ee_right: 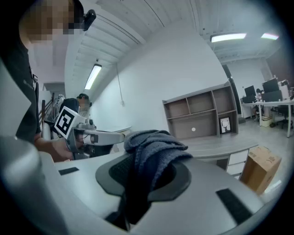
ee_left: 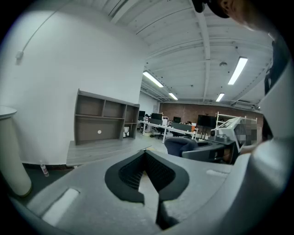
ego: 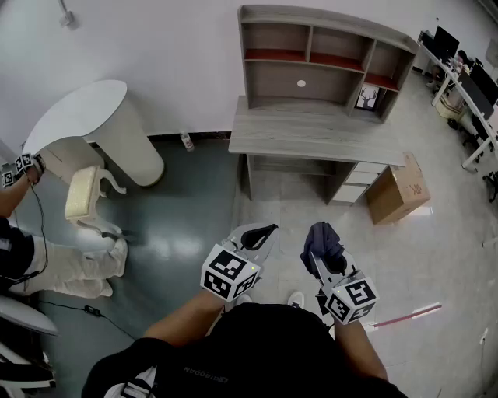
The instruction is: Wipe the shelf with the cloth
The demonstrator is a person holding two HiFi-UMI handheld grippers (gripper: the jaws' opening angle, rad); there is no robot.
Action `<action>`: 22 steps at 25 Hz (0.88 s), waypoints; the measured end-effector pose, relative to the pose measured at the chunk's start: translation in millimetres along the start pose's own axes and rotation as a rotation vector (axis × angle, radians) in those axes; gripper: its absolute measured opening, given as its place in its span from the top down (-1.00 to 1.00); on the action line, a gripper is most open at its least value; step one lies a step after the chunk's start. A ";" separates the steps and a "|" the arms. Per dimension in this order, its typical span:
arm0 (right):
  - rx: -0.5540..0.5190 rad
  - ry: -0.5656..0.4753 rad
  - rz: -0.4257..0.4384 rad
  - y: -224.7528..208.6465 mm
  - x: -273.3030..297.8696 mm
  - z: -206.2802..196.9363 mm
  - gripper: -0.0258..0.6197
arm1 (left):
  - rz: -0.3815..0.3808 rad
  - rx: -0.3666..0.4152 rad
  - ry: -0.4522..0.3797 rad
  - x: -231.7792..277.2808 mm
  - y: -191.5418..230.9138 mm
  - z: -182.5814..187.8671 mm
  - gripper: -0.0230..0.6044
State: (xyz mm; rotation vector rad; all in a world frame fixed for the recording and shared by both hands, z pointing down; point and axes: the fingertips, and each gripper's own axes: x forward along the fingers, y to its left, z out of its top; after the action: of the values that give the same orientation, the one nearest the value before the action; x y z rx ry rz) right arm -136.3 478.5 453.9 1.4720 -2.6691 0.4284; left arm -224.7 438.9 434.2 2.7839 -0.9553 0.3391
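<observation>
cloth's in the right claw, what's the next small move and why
Probably step closer and carry the right claw toward the shelf. The cloth is clamped in it, but the shelf stands on the desk across the floor, seemingly out of reach from here. The left claw is shut and empty.

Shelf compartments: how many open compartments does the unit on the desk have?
5. Three along the shelf's top row; below them a wide one at left and a small one at right, holding a picture. None seems hidden.
</observation>
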 end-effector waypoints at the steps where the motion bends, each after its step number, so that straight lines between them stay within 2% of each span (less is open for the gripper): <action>1: 0.000 0.000 -0.001 -0.9 -0.3 0.2 0.65 | 0.000 0.002 -0.001 0.6 -0.4 0.8 0.90; 8: -0.002 0.000 0.015 -4.0 -0.2 4.2 0.65 | -0.020 -0.034 -0.008 5.4 -2.0 6.3 0.90; 18: 0.028 0.013 0.021 -23.4 -0.4 3.8 0.63 | 0.017 -0.019 0.016 21.4 -5.6 5.1 0.90; 22: 0.021 0.004 0.048 -34.1 -5.7 8.4 0.63 | 0.036 -0.023 0.015 33.6 -10.5 8.5 0.90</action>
State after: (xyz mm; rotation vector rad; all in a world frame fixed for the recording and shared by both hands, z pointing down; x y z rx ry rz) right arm -104.1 463.7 452.0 1.4128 -2.7098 0.4641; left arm -191.1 425.5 434.3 2.7425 -1.0010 0.3522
